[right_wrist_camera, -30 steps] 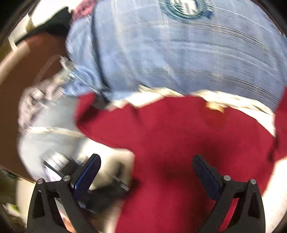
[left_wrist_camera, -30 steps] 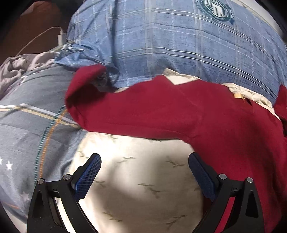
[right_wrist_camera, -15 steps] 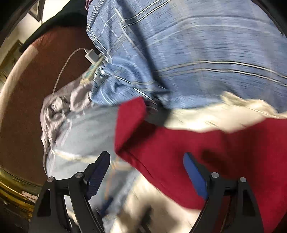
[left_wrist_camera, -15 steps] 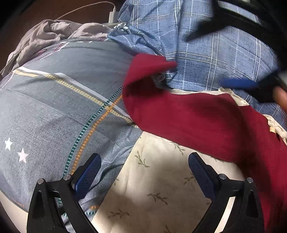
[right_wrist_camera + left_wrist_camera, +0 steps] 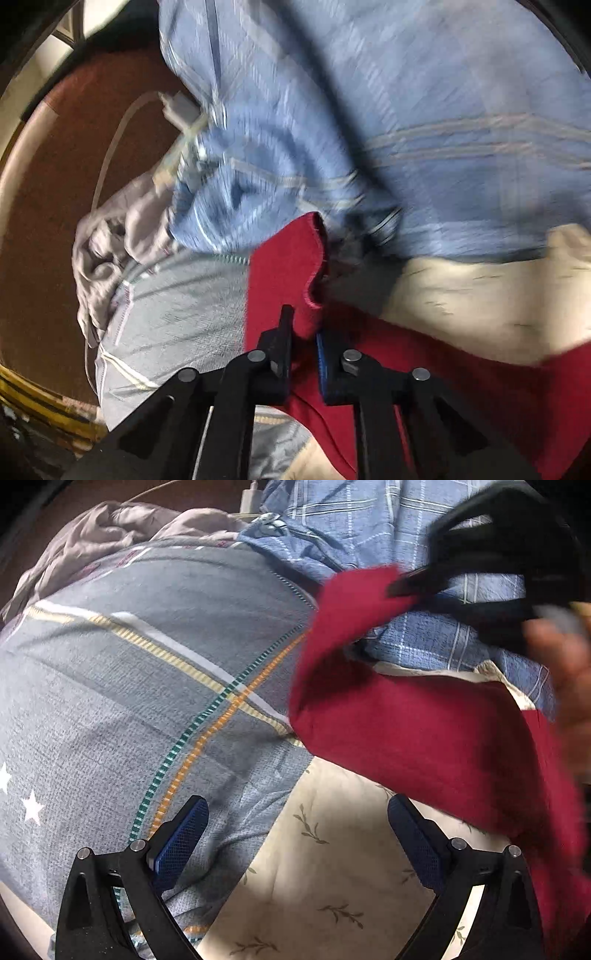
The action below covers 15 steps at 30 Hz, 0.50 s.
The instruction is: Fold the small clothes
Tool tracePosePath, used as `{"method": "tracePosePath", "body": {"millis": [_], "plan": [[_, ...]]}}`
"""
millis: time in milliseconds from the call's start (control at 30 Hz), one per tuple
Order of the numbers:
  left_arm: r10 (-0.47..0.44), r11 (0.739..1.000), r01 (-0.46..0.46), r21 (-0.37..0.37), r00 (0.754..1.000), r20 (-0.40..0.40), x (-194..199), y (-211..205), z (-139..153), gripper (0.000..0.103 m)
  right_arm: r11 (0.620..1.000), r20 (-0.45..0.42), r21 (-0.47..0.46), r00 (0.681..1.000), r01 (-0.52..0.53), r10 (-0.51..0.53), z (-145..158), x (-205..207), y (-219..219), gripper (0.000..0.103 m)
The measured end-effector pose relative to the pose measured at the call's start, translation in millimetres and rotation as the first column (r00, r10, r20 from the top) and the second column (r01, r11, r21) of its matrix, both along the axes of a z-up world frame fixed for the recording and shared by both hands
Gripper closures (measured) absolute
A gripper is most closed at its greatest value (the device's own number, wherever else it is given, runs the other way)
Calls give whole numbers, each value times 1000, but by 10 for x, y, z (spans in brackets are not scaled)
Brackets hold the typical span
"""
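Now R hand-held gripper (image 5: 303, 341) clamped on red garment (image 5: 284, 273) corner; L hand-held gripper (image 5: 297, 834) wide apart, holding nothing.

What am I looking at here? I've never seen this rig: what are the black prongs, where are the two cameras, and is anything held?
No robot: a person holds a two-finger gripper in each hand, each with a fisheye camera looking along its fingers.

In the left wrist view, the left gripper has its jaws wide apart, hovering empty over a cream leaf-print cloth and a grey striped cover. The right gripper shows at upper right, blurred.

In the right wrist view, the right gripper has its jaws shut on the sleeve end of a red garment, which lies across the bedding. Behind it is a blue checked pillow, a charger and crumpled pale fabric.
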<state>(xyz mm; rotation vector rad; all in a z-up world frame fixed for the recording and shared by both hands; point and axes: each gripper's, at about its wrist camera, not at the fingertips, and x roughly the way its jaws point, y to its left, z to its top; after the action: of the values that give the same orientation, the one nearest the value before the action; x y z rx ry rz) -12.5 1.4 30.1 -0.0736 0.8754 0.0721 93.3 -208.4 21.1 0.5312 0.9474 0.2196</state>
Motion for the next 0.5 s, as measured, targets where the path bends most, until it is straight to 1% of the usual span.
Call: {"method": "tracePosePath", "body": {"millis": [67,133,200,267,333,367,433,500], "plan": [[-14,1000,14,2,1000,11,-38,-27,8,5,999,55,-38,998,19,-17,317,-183,-262,96],[-29,1000,29,-5,999,29,-93,-55,43,5,996,91,-62,995,57,-52,564,-520,-555,96],[-38,999,39,-6,998,46,-146,-79,70,5,986,118,-100,986,130,-118,793,-943,-936,96],[-51,999,51,-1,997,58,-216,-112,104,5,968,142,-137,972,209,-189,942,-1335,-1307,96],[-71,997,70,15,996,63,-270,-168,116,5,932,138,-209,952,296,-271,991,-1669,-1636,96],[-80,997,79,17,995,64,-310,-191,133,5,917,124,-215,941,336,-315,960,-1824,-1814,96],[-101,995,100,14,992,73,-355,-243,168,5,877,71,-238,908,417,-413,798,-2089,-2137,96],[-119,993,118,13,989,90,-390,-331,250,5,840,33,-275,878,467,-478,622,-2273,-2319,96]]}}
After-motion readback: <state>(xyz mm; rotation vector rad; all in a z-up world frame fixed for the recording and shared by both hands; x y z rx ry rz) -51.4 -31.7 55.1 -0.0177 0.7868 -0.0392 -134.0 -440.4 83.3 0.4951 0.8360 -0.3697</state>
